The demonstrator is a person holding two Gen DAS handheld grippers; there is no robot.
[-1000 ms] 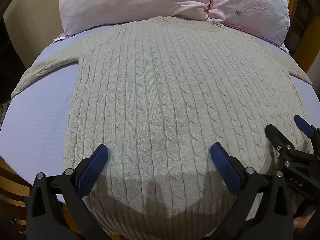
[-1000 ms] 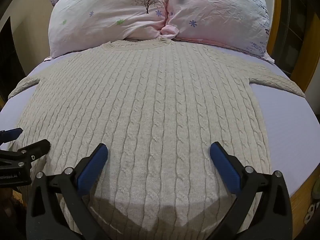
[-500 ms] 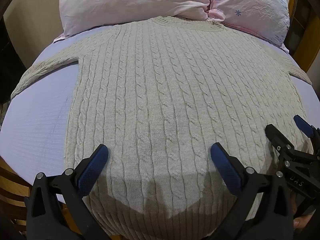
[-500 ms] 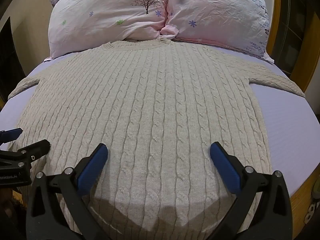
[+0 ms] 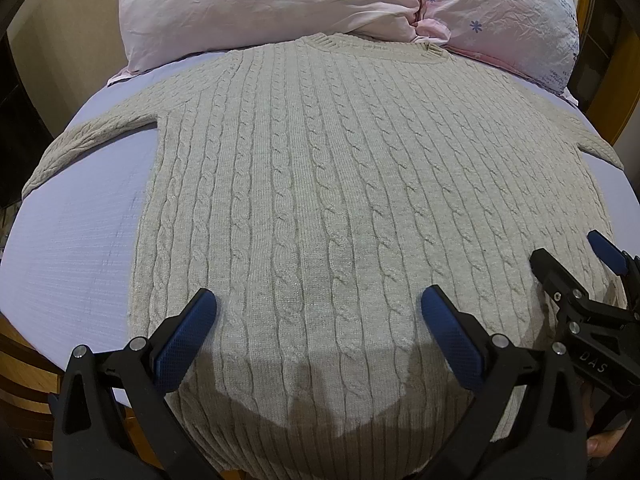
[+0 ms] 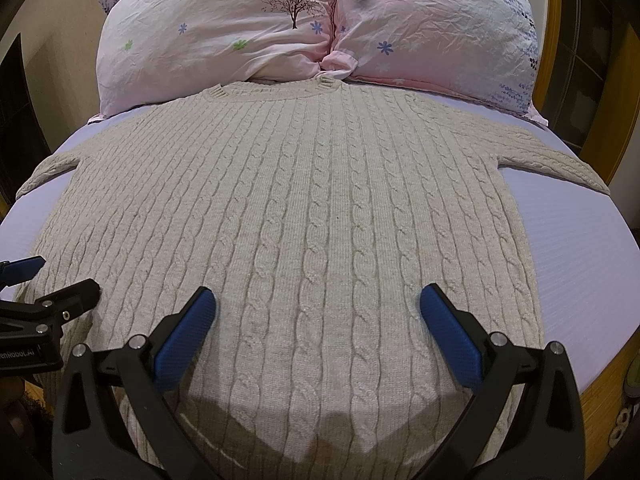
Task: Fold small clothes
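A beige cable-knit sweater (image 5: 320, 200) is seen spread flat on a bed covered by a lilac sheet (image 5: 72, 248), its collar toward two pink floral pillows (image 6: 224, 36) at the head, its sleeves stretched out to either side; a tree motif is printed on the left pillow, and small flowers are scattered over both; a wooden bed frame (image 6: 600, 396) is seen at the lower right of the right wrist view; nothing lies on the sweater between the grippers and the pillows. The left gripper (image 5: 318, 320) is held above the hem with its blue-padded fingers (image 5: 188, 336) wide apart, nothing between them; the right gripper (image 6: 316, 320) is held likewise, spread and empty, over the hem further right. In the left wrist view the letters "DAS" are read on the body of the right gripper; in the right wrist view a partly cut-off word ending "Robot.AI" is read on the left gripper at the frame's edge.
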